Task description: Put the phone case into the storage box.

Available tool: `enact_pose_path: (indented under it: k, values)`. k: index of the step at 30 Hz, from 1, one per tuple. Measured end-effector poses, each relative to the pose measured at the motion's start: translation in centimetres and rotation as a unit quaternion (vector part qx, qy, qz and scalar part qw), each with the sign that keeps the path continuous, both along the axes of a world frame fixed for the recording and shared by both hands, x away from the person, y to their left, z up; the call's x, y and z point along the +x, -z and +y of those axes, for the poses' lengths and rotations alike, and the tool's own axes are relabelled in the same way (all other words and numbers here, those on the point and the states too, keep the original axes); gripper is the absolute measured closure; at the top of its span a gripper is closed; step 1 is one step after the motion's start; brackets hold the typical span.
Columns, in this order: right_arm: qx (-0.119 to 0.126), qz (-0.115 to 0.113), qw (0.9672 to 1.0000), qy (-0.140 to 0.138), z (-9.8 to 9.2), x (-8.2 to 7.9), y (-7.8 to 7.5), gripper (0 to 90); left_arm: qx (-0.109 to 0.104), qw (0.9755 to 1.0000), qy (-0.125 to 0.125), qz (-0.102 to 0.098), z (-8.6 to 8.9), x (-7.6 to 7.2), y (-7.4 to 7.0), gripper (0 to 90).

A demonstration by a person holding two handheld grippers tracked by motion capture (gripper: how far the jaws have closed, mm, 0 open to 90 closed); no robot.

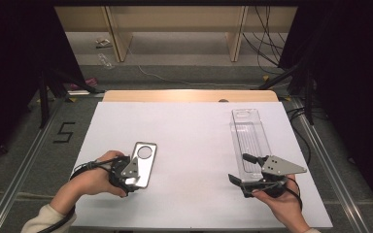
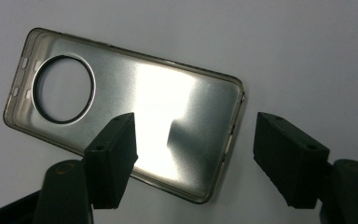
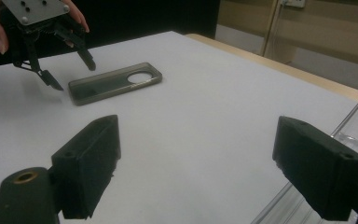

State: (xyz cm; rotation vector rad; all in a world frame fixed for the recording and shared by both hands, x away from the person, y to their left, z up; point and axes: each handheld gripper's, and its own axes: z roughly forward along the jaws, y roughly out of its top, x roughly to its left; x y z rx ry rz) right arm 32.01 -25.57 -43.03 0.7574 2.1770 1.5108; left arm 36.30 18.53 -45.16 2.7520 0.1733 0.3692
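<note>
One translucent grey phone case with round camera cut-out (image 2: pixel 135 121) lies flat, hollow side up, on white table sheet (image 1: pixel 194 141), left of centre, near front edge. Left gripper (image 2: pixel 193 154) hovers over case's plain end, jaws parted wider than case's short edge, one jaw above case, other beyond its end, pads not pressing; nothing held. Clear plastic rectangular box (image 1: pixel 249 138) lies lengthwise on right side, well apart from case. Right gripper (image 1: pixel 246 171) at box's near end, jaws wide apart, empty.
</note>
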Motion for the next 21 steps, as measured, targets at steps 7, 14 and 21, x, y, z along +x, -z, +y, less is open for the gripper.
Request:
enact_pose_path:
  k: [7,14,21]
  values:
    - [0.0,0.0,1.0,0.0,-0.02,0.0,0.0,16.2,0.028,0.9992,0.028,0.006,-0.15,-0.18,0.4,35.6]
    - [0.001,0.001,1.0,0.0,0.07,0.01,0.02,16.2,0.042,0.998,0.044,0.015,-0.25,-0.03,0.71,37.6]
    - [0.001,0.002,1.0,0.0,0.06,0.01,0.02,16.2,0.053,0.997,0.054,0.014,-0.33,-0.02,0.8,39.2]
